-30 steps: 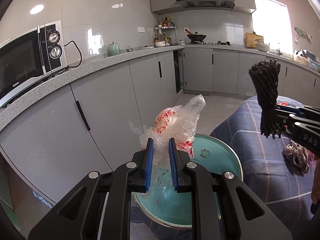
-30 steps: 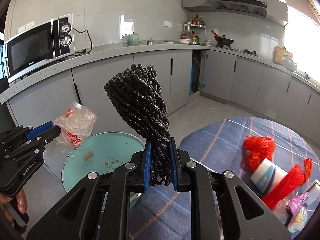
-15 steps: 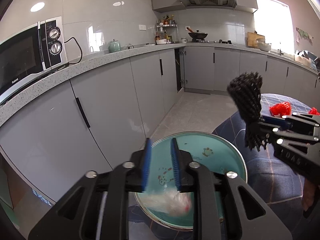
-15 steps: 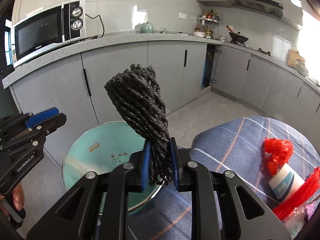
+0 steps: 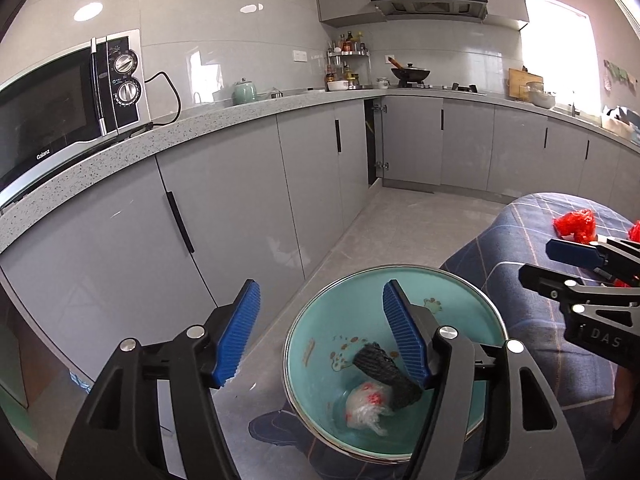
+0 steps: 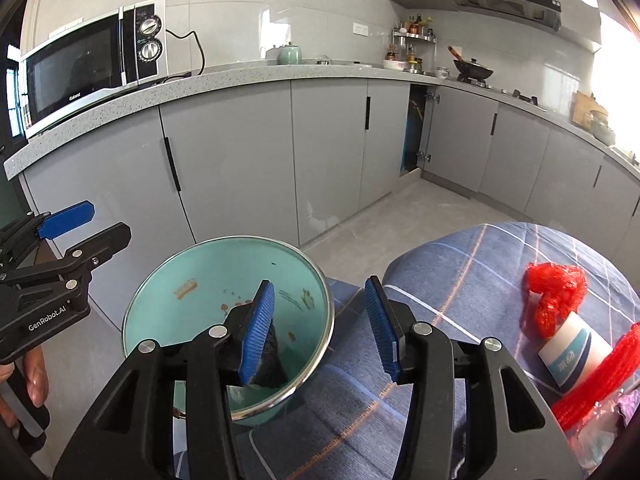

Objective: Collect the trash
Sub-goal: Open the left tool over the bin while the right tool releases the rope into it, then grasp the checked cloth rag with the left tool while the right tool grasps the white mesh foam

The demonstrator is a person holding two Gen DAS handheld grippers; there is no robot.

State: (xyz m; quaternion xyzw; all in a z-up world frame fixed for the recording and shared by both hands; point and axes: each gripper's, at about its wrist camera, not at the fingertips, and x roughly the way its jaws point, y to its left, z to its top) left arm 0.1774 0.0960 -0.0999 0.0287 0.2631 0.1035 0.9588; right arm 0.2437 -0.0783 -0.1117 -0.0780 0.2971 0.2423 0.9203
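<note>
Both tongs, left (image 5: 320,336) and right (image 6: 318,328), hang over the teal bowl (image 5: 460,300), jaws opening and empty. Inside lie a black bundle (image 5: 384,372) and a plastic bag (image 5: 366,406). Best to let both settle in the bowl before lifting away.

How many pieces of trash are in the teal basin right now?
2: a black rope bundle and, touching it on the near side, a crumpled clear plastic bag. Smaller bits beneath may be hidden.

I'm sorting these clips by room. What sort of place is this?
A home kitchen: a microwave on the counter, a wok on the stove under a range hood, and grey cabinets along the walls.
</note>
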